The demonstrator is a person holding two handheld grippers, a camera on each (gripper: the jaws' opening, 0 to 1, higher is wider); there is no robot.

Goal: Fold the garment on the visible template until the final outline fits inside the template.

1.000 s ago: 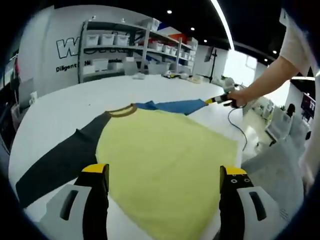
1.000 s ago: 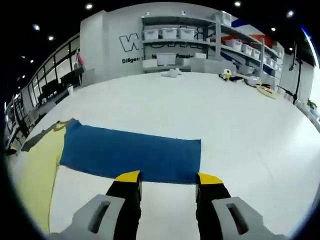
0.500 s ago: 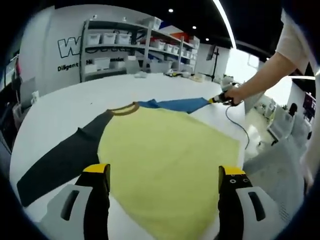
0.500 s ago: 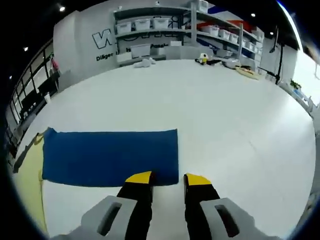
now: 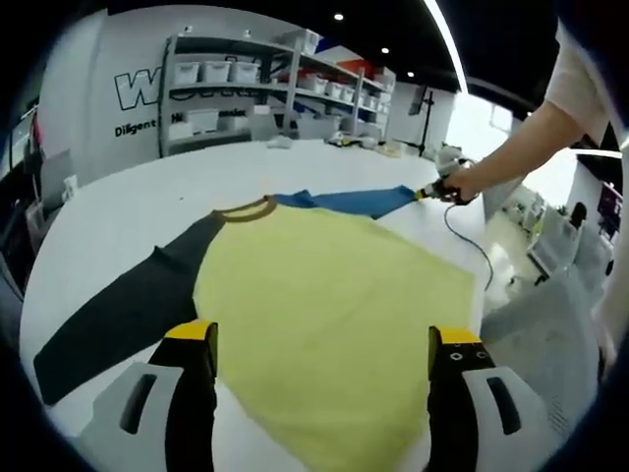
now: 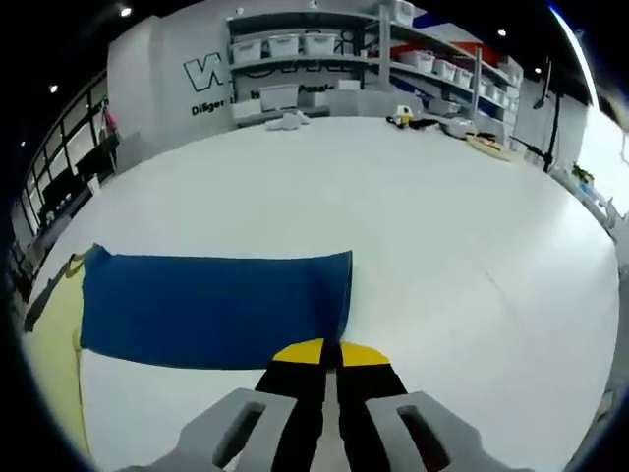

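Garment (image 5: pixel 324 295): a yellow shirt body lies flat on the white bench (image 5: pixel 128 206), seen in the left gripper view. Its dark sleeve (image 5: pixel 118 310) runs out to the left, ending short of the bench's near-left edge, with bare white surface beyond it and behind it up to the far shelving (image 5: pixel 246 84). A brown collar (image 5: pixel 246 209) sits at the top of the yellow body. The blue sleeve (image 5: pixel 344 203) stretches to the right toward the bench's right edge. The yellow hem reaches close to the near-right edge, where the bench drops away.

The left claw (image 5: pixel 319 344) hovers low over the hem with its jaws spread wide, released, gripping nothing. On the right of this view a person's arm (image 5: pixel 526 138) reaches in from above, the hand (image 5: pixel 462 185) holding the right claw (image 5: pixel 428 192) at the tip of the blue sleeve; a cable (image 5: pixel 472 246) hangs below it.

In the right gripper view the blue sleeve (image 6: pixel 211 305) lies flat at the left, its cuff end just ahead of the right claw (image 6: pixel 329 352). The jaws are pressed together at the cuff's near corner; whether cloth is caught between them cannot be told. Wide bare bench (image 6: pixel 472 256) extends to the right and ahead.
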